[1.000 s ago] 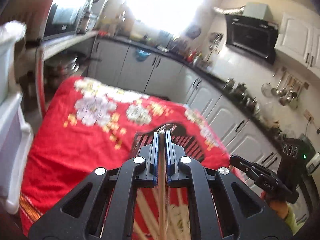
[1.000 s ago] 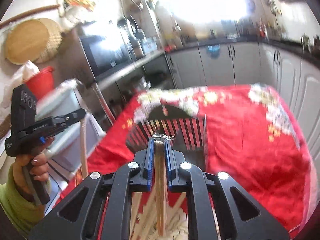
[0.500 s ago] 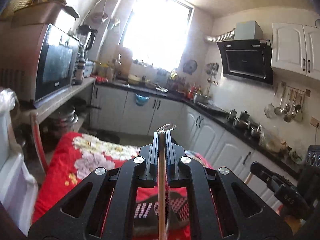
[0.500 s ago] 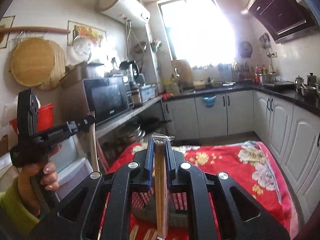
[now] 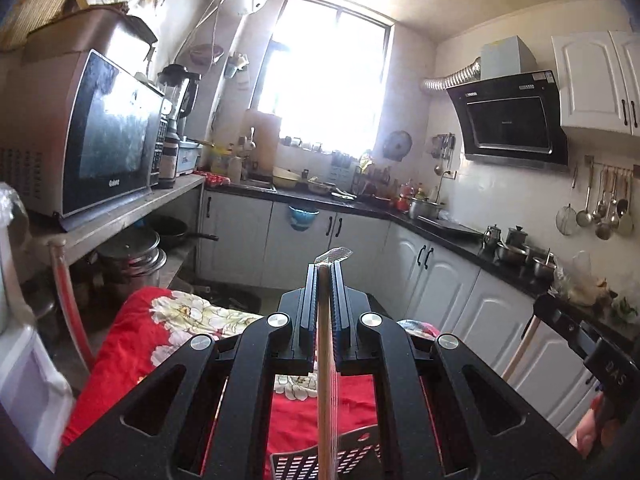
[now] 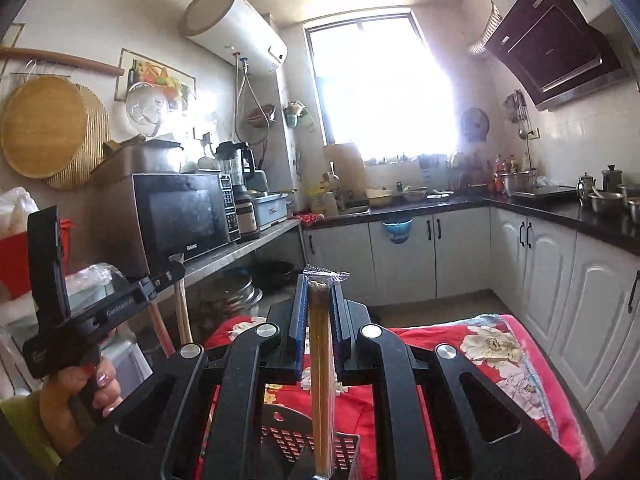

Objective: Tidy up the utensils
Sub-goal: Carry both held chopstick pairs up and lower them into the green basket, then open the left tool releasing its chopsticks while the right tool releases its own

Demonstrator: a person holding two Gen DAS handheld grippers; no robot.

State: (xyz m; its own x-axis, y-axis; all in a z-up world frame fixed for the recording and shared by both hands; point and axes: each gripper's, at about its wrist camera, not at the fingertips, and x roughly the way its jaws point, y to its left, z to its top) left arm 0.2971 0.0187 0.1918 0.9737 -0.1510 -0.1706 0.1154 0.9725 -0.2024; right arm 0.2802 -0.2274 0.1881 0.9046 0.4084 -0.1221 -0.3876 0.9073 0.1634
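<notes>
My left gripper (image 5: 325,270) is shut on a plastic-wrapped pair of wooden chopsticks (image 5: 325,380) that runs upright between its fingers. My right gripper (image 6: 319,284) is shut on another wrapped pair of chopsticks (image 6: 321,380). Both are raised above a black slotted utensil basket (image 5: 320,458), seen low in the right wrist view too (image 6: 296,438), standing on a red flowered cloth (image 5: 136,360). The left gripper also shows at the left of the right wrist view (image 6: 176,270), holding its chopsticks.
White kitchen cabinets (image 6: 532,264) and a dark worktop run along the back and right. A microwave (image 5: 108,140) stands on a shelf at the left, with pots (image 5: 132,256) below. A white plastic bin (image 5: 24,392) stands left of the cloth.
Both grippers have lifted and tilted up, each with its chopsticks. The views swung from the cloth and basket up to the kitchen, and the basket dropped to the bottom edge.
</notes>
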